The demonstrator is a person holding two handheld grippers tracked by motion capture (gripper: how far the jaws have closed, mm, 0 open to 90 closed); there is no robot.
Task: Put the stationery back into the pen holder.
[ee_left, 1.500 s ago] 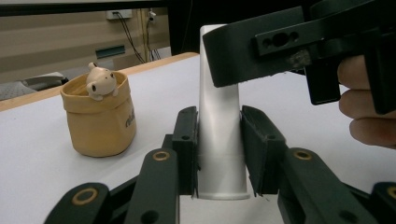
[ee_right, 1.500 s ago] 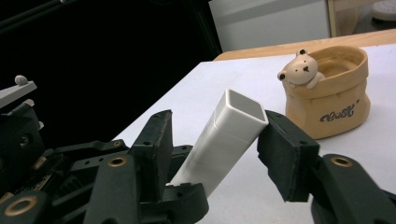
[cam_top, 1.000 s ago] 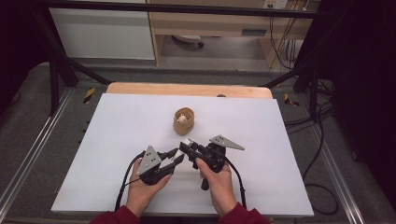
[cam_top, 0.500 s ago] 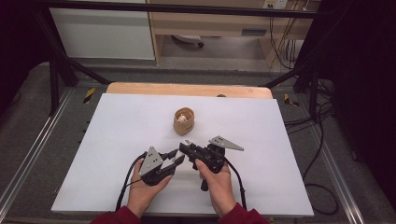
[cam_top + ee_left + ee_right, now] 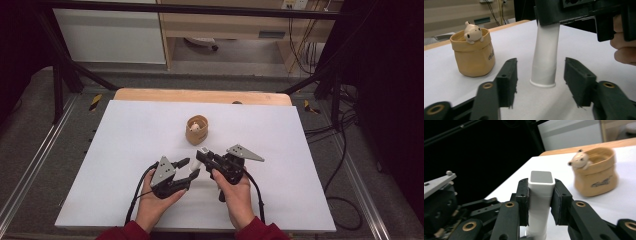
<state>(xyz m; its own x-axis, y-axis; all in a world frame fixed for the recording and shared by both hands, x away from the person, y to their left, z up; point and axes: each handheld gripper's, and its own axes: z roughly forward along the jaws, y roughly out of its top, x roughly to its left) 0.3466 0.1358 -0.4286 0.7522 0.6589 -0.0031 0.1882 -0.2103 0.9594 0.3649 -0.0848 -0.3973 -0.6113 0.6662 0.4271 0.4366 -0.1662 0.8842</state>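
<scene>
- Item under handling: a white tube (image 5: 545,53) with a squared cap end and a round flanged end. It stands near the front middle of the white counter (image 5: 125,150), between the two hands, in front of the tan pouch (image 5: 196,131) and clear of it.
- Right tongs (image 5: 541,195): closed on the tube just below its cap, a pad pressed flat on each side. This tool alone carries the tube.
- Left tongs (image 5: 540,80): jaws have just been opening. They now stand apart on either side of the tube's lower end, with clear gaps and no contact.
- Progress, as judged: the hand-over to the right tool looks complete, with the left tool's release done. Left to do is clearing the left tool away and taking the tube wherever it is to go, possibly the pouch; the destination cannot be confirmed.
- Orientation: the long axis runs roughly upright with a slight lean. Cap end up, flanged end down, at or just above the counter; contact cannot be told.
- Other: a small animal figure (image 5: 472,32) sits in the pouch mouth.
</scene>
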